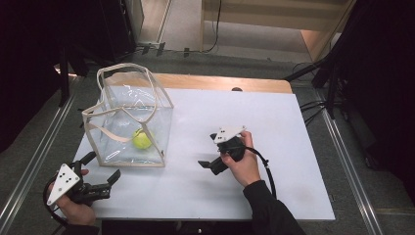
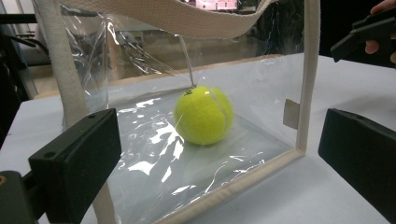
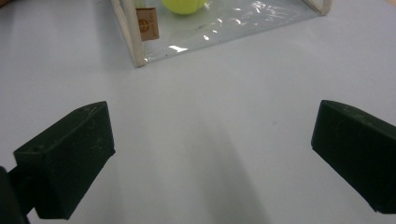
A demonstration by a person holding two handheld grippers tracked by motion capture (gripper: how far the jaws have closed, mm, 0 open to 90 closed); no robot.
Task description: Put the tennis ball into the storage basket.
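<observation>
A clear plastic bag (image 1: 128, 117) with cream fabric trim and handles stands upright on the left of the white table (image 1: 279, 142). Inside it, a yellow-green tennis ball (image 1: 142, 139) rests on the bottom. My left gripper (image 1: 105, 165) is open at the table's front left corner, just short of the bag. In the left gripper view the ball (image 2: 204, 115) shows through the bag's wall (image 2: 261, 93), between the spread jaws of the left gripper (image 2: 217, 156). My right gripper (image 1: 209, 150) is open over bare table right of the bag. The right gripper view has that gripper (image 3: 210, 156) empty, the bag's corner (image 3: 133, 37) and the ball (image 3: 183, 4) beyond.
A wooden strip (image 1: 225, 82) runs along the table's far edge. Black stand legs and cables (image 1: 323, 88) crowd the floor at the right, and dark equipment stands at the back left. In the left gripper view the right gripper (image 2: 362, 39) shows at the top right.
</observation>
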